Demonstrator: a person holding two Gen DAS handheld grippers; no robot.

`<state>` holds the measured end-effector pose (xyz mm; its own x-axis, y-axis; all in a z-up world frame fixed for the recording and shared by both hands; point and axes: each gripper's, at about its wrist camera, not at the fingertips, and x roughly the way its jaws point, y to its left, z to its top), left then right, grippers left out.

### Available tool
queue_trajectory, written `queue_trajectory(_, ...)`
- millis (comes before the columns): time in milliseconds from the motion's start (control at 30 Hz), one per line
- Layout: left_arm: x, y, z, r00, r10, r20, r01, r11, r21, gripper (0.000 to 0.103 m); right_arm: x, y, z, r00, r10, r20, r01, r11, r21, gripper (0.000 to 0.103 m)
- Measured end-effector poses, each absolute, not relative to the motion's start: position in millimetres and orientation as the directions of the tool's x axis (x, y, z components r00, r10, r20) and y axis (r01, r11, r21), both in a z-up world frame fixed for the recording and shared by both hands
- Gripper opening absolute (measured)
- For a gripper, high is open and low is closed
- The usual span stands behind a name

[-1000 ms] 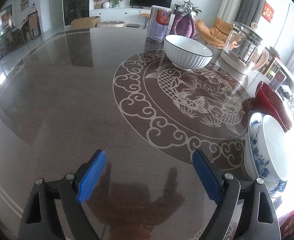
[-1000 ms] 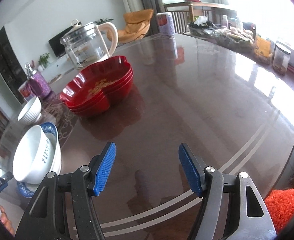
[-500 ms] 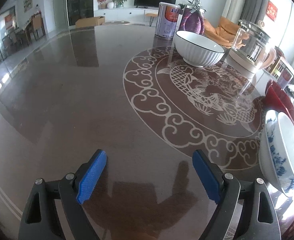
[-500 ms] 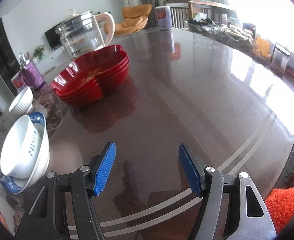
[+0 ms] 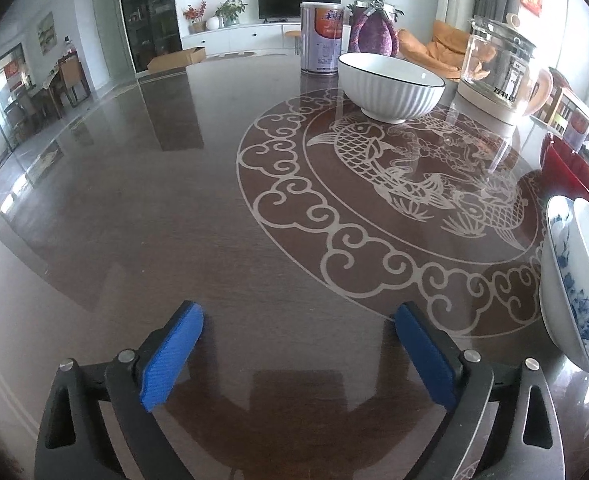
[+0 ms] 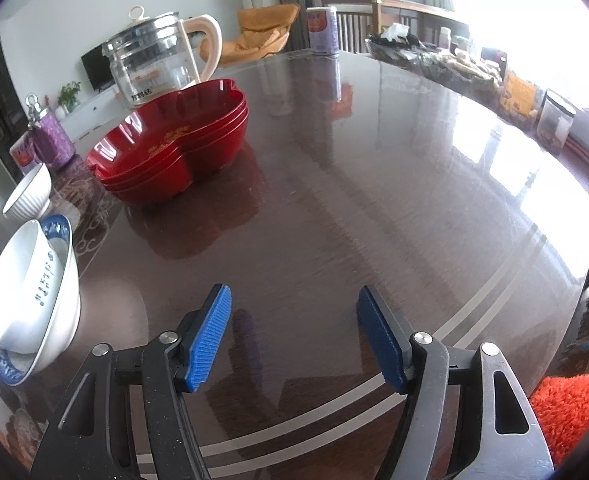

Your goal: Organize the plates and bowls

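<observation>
A white ribbed bowl (image 5: pixel 390 86) stands on the far side of the dark table's fish pattern; it also shows in the right wrist view (image 6: pixel 30 196). A stack of white and blue-patterned bowls (image 5: pixel 578 288) sits at the right edge, seen at the left in the right wrist view (image 6: pixel 30 296). Stacked red heart-shaped dishes (image 6: pixel 174 152) stand mid-table. My left gripper (image 5: pixel 298 336) is open and empty, low over bare table. My right gripper (image 6: pixel 294 320) is open and empty, right of the bowl stack.
A glass kettle (image 5: pixel 502 76) stands behind the white bowl, also in the right wrist view (image 6: pixel 158 64). A tin can (image 5: pixel 320 38) and a purple bottle (image 5: pixel 372 32) stand at the far side. Jars and snack packets (image 6: pixel 494 76) line the far right edge.
My left gripper has dropped lower and moved forward, so the white bowl looks nearer. My right gripper has shifted slightly toward the red dishes. Both stay open.
</observation>
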<state>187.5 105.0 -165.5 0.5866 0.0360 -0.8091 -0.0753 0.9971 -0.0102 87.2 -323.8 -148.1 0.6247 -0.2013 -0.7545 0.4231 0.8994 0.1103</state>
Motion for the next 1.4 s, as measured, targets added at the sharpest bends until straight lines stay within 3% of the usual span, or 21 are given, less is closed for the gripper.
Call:
queue_trajectory(567,189.6,102.4,-166.6,0.580,0.027,-0.814,-0.060,0.998,-0.009,0.103,94.2,-313.2,-152.5,0.601,-0.246,-0.761,0.410,0.912,0.028,0.080)
queue_trajectory(1400,189.4,102.5,-166.2,0.580,0.027,-0.814,-0.060,0.998,-0.010,0.103,95.0,-309.8,-154.0,0.595,-0.265,-0.759,0.406,0.914,-0.001,0.081)
